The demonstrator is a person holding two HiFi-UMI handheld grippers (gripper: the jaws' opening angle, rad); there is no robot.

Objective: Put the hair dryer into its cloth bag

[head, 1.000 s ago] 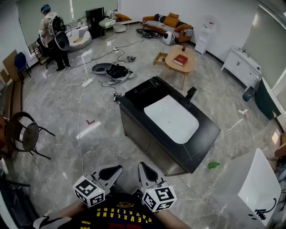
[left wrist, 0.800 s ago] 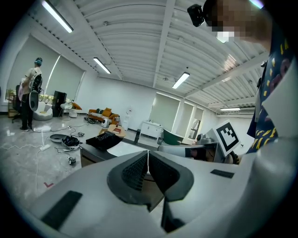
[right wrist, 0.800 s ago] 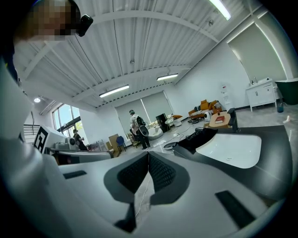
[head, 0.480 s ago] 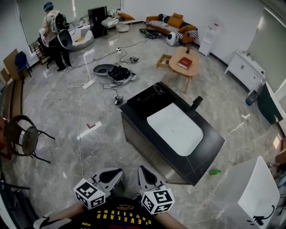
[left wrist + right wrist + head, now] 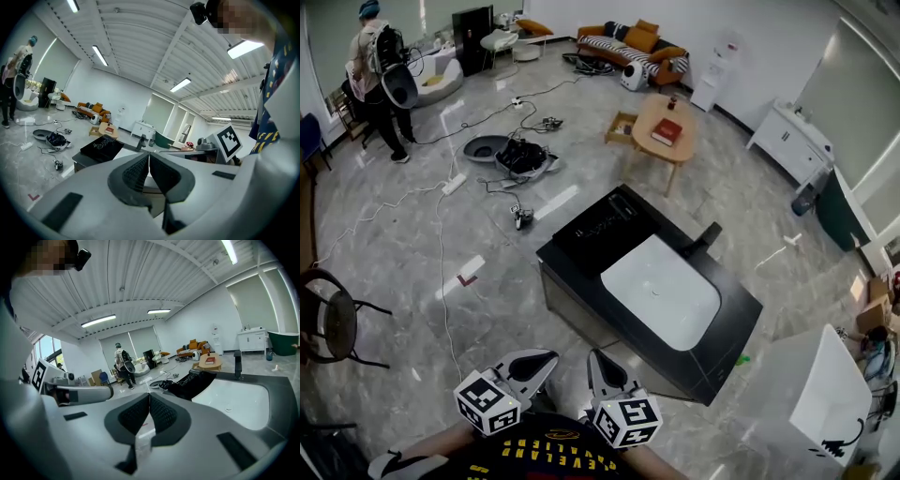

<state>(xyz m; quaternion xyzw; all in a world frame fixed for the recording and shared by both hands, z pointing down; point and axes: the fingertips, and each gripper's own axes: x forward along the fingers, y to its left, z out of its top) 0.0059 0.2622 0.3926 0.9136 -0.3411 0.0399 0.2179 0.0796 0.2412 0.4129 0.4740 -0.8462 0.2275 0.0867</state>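
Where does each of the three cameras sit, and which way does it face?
Head view: on the person's head, steeply down at the black counter; left gripper, right gripper, shirt show.
Left gripper view: on the left gripper, along its shut jaws toward the counter; right gripper alongside.
Right gripper view: mirrored, along its shut jaws toward the counter; left gripper alongside.
Shared: the counter.

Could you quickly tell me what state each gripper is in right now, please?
Grey two-jaw left gripper: closed, holding nothing.
Grey two-jaw right gripper: closed, holding nothing.
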